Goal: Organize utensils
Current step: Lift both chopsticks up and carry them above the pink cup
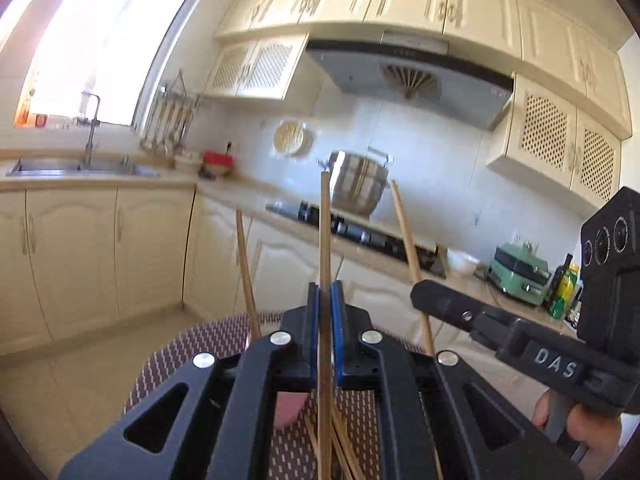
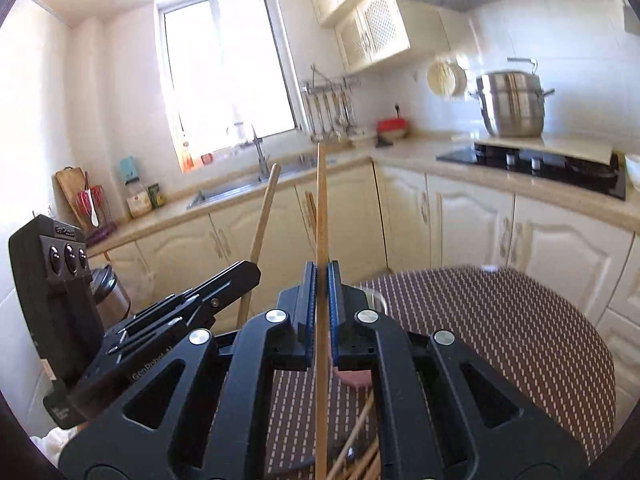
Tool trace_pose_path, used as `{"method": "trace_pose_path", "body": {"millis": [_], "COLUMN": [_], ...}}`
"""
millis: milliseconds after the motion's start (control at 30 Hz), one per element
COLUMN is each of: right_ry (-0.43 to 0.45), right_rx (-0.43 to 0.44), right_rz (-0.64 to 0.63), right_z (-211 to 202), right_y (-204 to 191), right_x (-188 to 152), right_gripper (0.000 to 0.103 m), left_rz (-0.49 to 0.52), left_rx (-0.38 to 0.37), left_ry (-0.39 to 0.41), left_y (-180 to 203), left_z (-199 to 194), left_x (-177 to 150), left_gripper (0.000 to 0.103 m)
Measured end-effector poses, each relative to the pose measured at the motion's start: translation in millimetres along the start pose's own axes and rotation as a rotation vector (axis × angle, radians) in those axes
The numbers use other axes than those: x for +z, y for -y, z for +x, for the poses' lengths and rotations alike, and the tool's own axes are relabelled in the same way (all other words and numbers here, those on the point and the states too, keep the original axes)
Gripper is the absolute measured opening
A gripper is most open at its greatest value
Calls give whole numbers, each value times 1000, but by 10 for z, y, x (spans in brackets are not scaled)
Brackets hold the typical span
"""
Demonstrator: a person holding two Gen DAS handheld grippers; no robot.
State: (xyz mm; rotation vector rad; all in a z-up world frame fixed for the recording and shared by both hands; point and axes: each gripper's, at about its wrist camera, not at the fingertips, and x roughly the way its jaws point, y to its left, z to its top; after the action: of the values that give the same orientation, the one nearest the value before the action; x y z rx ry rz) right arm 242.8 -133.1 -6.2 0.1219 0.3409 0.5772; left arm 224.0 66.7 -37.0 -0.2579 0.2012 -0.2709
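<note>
1. Cream kitchen cabinets, a sink under a bright window and a steel pot on the hob form the backdrop; nearer the cameras lies a round surface with a brown dotted cover.
2. Left hand-held gripper: jaws nearly closed, pinching one chopstick that stands upright above the surface.
3. Right hand-held gripper: jaws likewise nearly closed on a second chopstick, also upright; both tools sit just beside each other over the surface.
4. Loose chopsticks lie in a crossed heap on the surface below the jaws, near a pink object whose identity I cannot tell.
5. Other sticks near the left tool rise at angles above the surface; what supports them is hidden.
6. Judging progress: sorting seems at an early or middle stage, with two sticks lifted and the heap on the surface still to be gathered. No holder is clearly visible.
</note>
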Motion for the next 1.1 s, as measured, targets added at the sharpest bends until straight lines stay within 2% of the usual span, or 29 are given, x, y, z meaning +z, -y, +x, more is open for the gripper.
{"method": "trace_pose_path", "body": {"millis": [267, 400, 567, 700, 867, 1100], "right_ry": [192, 265, 359, 372, 352, 319], "right_rx": [11, -5, -46, -76, -67, -87], "right_rz": [37, 41, 34, 5, 9, -35], "right_z": [346, 479, 558, 658, 732, 670], "right_y": [127, 155, 209, 233, 296, 254], "right_x": [289, 361, 396, 387, 284, 152], "right_gripper": [6, 6, 6, 6, 6, 6], "left_rz": [-42, -44, -17, -14, -23, -16], "left_rx": [-1, 27, 50, 52, 56, 69], "left_ry": [180, 261, 322, 350, 341, 352], "left_y": [-81, -85, -106, -118, -162, -149], "left_z": [307, 449, 612, 756, 914, 878], "left_x": [261, 320, 330, 309, 227, 114], "left_gripper": [6, 6, 6, 6, 6, 6]}}
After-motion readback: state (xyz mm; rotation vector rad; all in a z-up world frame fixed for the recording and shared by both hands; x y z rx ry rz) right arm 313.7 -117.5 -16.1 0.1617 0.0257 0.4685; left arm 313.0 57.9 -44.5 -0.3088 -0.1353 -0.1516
